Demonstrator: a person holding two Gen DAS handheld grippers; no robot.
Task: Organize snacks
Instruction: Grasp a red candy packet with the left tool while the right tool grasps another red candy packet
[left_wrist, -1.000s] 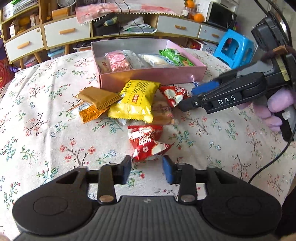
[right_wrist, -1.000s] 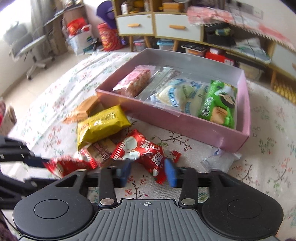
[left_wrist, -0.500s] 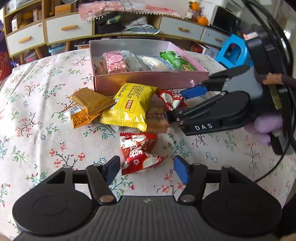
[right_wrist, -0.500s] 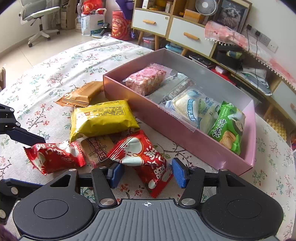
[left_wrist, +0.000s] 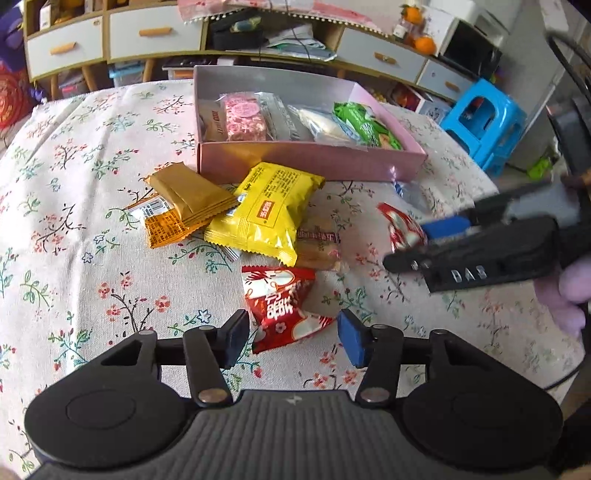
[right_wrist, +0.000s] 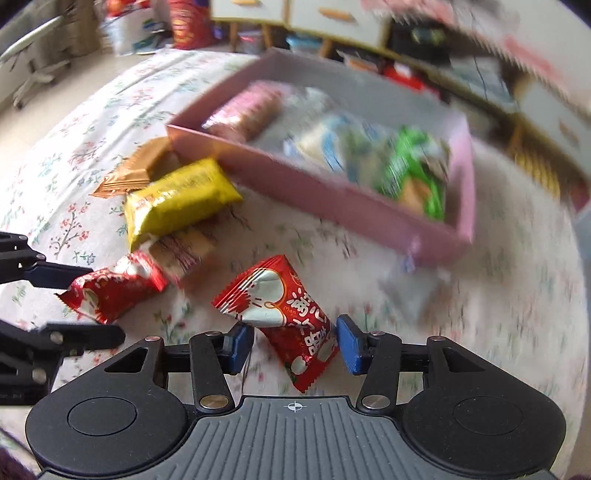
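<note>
Pink box (left_wrist: 310, 162): on the flowered surface (left_wrist: 74, 258), holding wrapped snacks, among them a pink bar (left_wrist: 243, 116) and a green packet (left_wrist: 365, 123).
Yellow packet (left_wrist: 266, 214): just in front of the box, beside tan wafer packs (left_wrist: 188, 195).
Red candy packet (left_wrist: 284, 302): nearer than the yellow packet, between the spread fingers of the left tool (left_wrist: 290, 338), untouched.
Second red packet (right_wrist: 284, 317): between the parted fingers of the right tool (right_wrist: 291, 345); contact cannot be told.
</note>
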